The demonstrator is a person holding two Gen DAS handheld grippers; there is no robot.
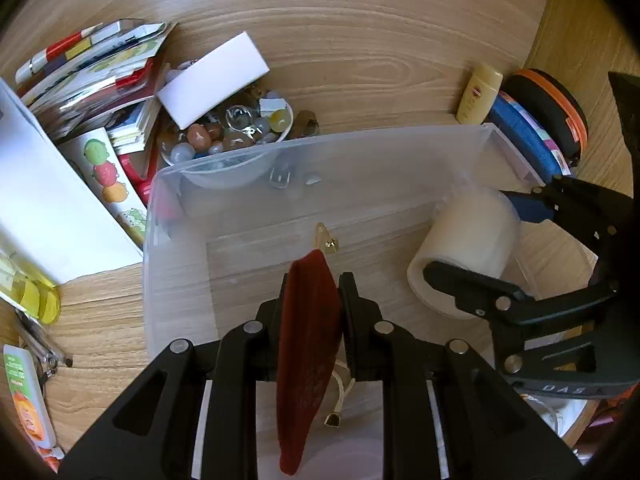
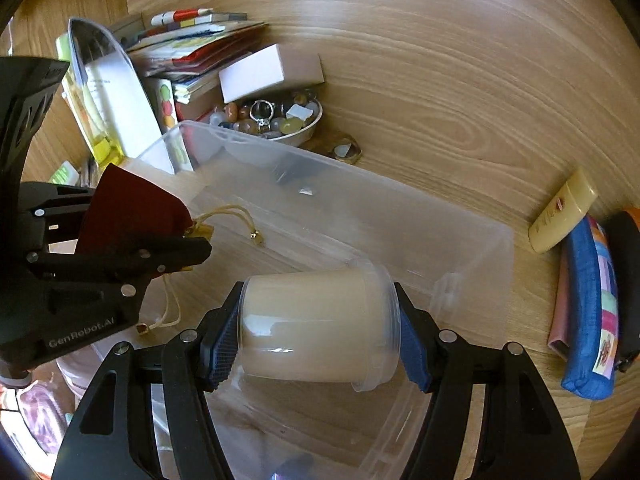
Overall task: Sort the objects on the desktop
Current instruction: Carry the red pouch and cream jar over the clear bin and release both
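Note:
A clear plastic bin (image 1: 320, 148) (image 2: 460, 240) stands on the wooden desk. My left gripper (image 1: 312, 292) (image 2: 176, 236) is shut on a dark red pouch (image 1: 308, 340) (image 2: 128, 208) with cream drawstrings and gold tips, held over the bin's left half. My right gripper (image 2: 320, 328) (image 1: 472, 256) is shut on a cream cylindrical jar (image 2: 316, 324) (image 1: 464, 236) with a clear lid, held on its side over the bin's right half.
A white bowl of stones and trinkets (image 1: 236, 128) (image 2: 276, 120) and a white box (image 1: 212, 76) lie behind the bin. Books and packets (image 1: 92, 80) pile at left. A yellow tube (image 2: 560, 212), blue pouch (image 2: 588, 320) and black-orange case (image 1: 548, 108) lie right.

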